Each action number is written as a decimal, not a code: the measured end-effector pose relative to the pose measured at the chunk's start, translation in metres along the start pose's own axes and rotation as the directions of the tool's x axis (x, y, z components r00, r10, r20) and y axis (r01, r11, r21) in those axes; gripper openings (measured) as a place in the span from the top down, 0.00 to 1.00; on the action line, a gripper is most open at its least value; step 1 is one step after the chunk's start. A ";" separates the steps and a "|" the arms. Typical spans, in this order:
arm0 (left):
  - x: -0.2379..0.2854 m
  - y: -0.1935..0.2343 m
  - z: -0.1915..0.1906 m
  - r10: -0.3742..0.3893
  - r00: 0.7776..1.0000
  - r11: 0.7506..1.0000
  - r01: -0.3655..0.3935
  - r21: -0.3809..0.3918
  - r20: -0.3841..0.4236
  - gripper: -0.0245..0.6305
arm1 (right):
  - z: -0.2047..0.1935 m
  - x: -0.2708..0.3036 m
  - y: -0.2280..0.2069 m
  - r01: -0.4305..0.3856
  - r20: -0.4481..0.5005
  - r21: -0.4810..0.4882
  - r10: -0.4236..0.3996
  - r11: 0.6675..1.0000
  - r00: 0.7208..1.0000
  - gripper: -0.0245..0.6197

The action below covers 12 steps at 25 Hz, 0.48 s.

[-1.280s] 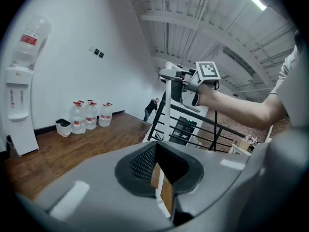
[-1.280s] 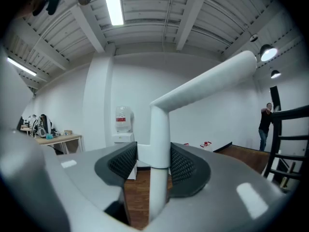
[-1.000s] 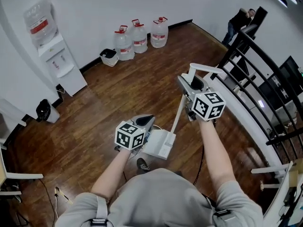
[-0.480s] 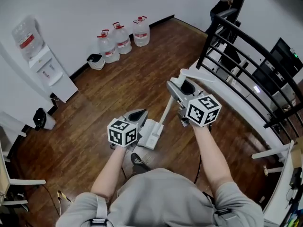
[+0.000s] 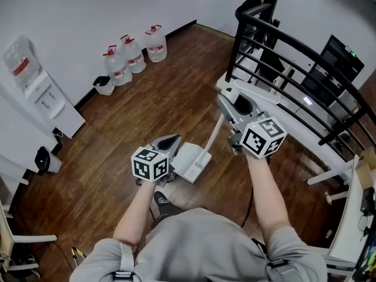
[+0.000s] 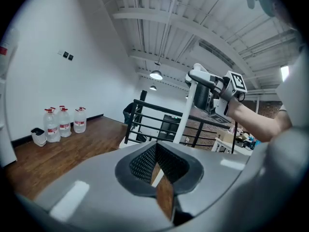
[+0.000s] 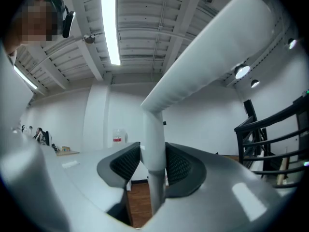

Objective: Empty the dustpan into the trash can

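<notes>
Three water jugs (image 5: 132, 51) stand far off; right tool (image 7: 153, 164), just tightening, pinches dustpan handle (image 5: 212, 138) beside railing (image 5: 282, 46); left tool (image 6: 155, 158) pressed together.

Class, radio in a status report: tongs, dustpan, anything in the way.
Right tongs just closed tighter on white long-handled plastic dustpan. Left tongs shut, empty. Small white trash can by far wall. Black metal railing close right.

Head view looks steeply down; both gripper views face outward, sharing the railing (image 5: 235, 49).
</notes>
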<state>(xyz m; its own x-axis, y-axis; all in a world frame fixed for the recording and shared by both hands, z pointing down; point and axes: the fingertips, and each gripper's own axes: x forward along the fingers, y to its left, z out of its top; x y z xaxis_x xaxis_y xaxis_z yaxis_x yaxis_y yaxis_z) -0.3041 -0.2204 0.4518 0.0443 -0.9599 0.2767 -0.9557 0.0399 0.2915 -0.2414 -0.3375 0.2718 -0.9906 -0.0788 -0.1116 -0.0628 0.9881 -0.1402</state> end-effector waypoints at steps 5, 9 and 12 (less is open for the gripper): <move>0.033 -0.037 -0.006 -0.076 0.997 0.997 0.077 0.024 -0.034 0.96 | 0.007 -0.057 -0.041 0.096 0.018 -0.021 -0.096 0.995 0.995 0.74; 0.058 -0.068 -0.022 -0.142 0.985 0.989 0.145 0.034 -0.094 0.96 | -0.008 -0.107 -0.079 0.196 0.015 -0.013 -0.196 0.980 0.980 0.74; 0.074 -0.086 -0.038 -0.183 0.972 0.981 0.190 0.036 -0.145 0.96 | -0.030 -0.141 -0.107 0.272 0.000 0.014 -0.272 0.962 0.962 0.75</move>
<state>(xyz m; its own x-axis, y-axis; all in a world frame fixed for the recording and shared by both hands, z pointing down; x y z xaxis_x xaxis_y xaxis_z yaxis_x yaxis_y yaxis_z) -0.2075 -0.2847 0.4819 0.2597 -0.9006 0.3484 -0.9399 -0.1530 0.3052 -0.0990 -0.4285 0.3325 -0.9362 -0.3445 -0.0695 -0.3280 0.9276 -0.1786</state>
